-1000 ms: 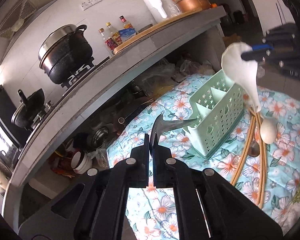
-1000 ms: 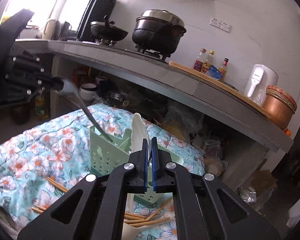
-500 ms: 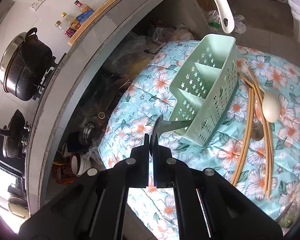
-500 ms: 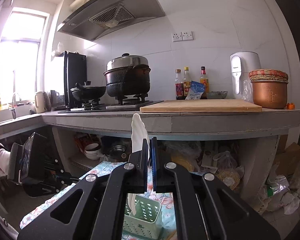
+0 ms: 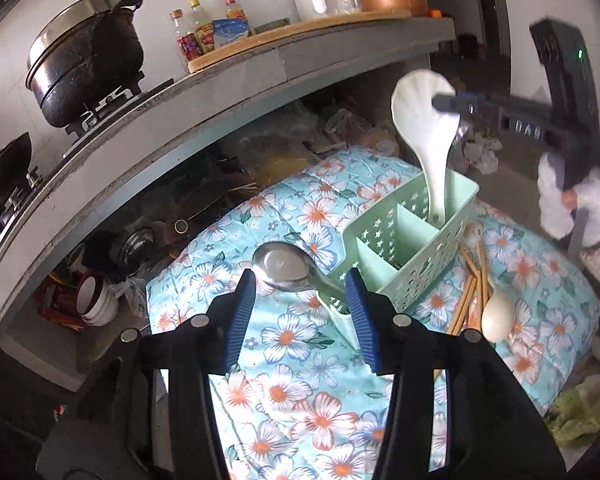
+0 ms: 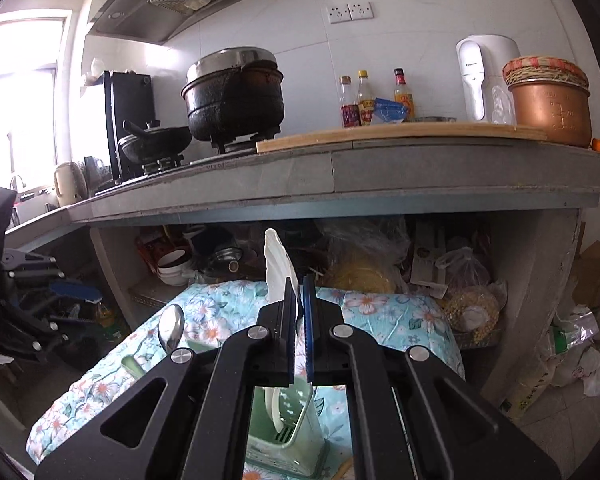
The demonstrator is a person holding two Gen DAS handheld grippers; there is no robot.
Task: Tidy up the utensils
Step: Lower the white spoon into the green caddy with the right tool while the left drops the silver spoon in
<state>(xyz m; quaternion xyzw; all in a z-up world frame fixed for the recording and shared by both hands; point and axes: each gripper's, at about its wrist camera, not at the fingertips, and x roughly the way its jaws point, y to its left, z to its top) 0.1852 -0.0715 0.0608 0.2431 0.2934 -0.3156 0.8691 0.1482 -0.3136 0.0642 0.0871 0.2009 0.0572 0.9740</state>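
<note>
A mint-green utensil caddy (image 5: 416, 240) stands on a floral cloth (image 5: 300, 400). A metal spoon (image 5: 288, 268) leans in its nearest compartment, bowl up. My left gripper (image 5: 300, 316) is just behind that bowl; its jaws are opening and the pads do not touch the spoon. My right gripper (image 6: 298, 292) is shut on the bowl end of a white spoon (image 5: 424, 120), whose handle reaches down into the caddy's far compartment. In the right wrist view the caddy (image 6: 284, 432) shows below the fingers and the metal spoon (image 6: 171, 326) to the left.
Wooden chopsticks (image 5: 468, 296) and a cream spoon (image 5: 498, 314) lie on the cloth right of the caddy. A grey counter (image 5: 220, 92) with a black pot (image 5: 88, 60), bottles and a copper pot overhangs behind. Bowls and bags crowd the space under it.
My left gripper has opened and let go of the metal spoon, which now rests in the caddy. The right gripper has brought the white spoon down into the far compartment.
</note>
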